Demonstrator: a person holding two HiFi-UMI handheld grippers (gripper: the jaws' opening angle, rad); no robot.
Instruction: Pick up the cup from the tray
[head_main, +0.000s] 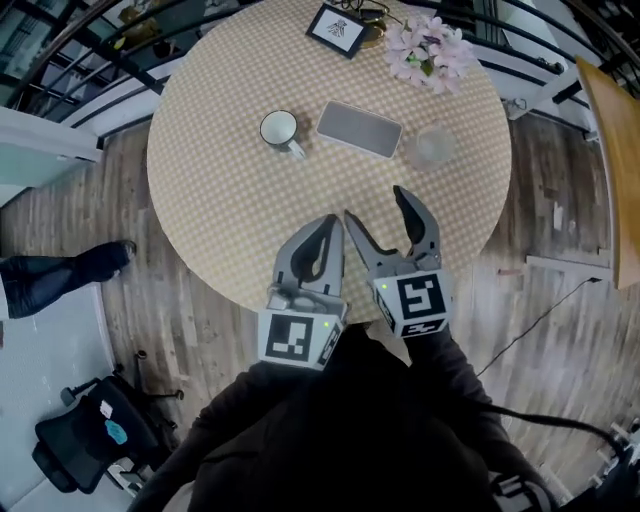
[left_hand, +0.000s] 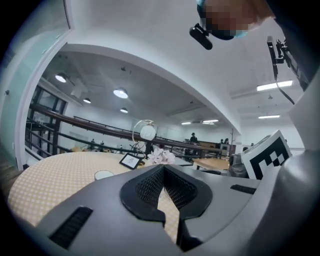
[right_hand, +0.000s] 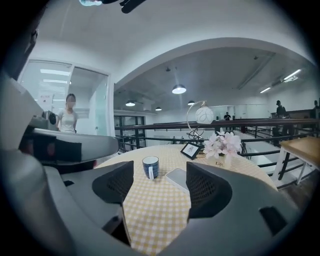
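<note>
Yellow-checked cloth (head_main: 230, 210) covers the round desk (head_main: 180, 215). Blue cup (head_main: 280, 129) with a white inside stands upright on the cloth just left of the grey tray (head_main: 359, 128), not on it. There's a small gap between them, and the handle points toward the near edge. Tray is flat and has nothing on it. A clear glass (head_main: 432, 145) sits just right of the tray. Pink flowers (head_main: 430, 50) and a small picture frame (head_main: 338, 28) are at the far edge.

Left tongs (head_main: 333, 222): pads together at the tips, nothing between them. They hover over the near part of the desk, well apart from the cup.

Right tongs (head_main: 375, 205): jaws wide, empty, just beside the left ones. In the right gripper view the cup (right_hand: 150, 167) and the tray (right_hand: 177, 177) show through the gap, but both are well ahead of the tips.

Neither pair touches anything. Both are roughly level, tipped slightly down.
</note>
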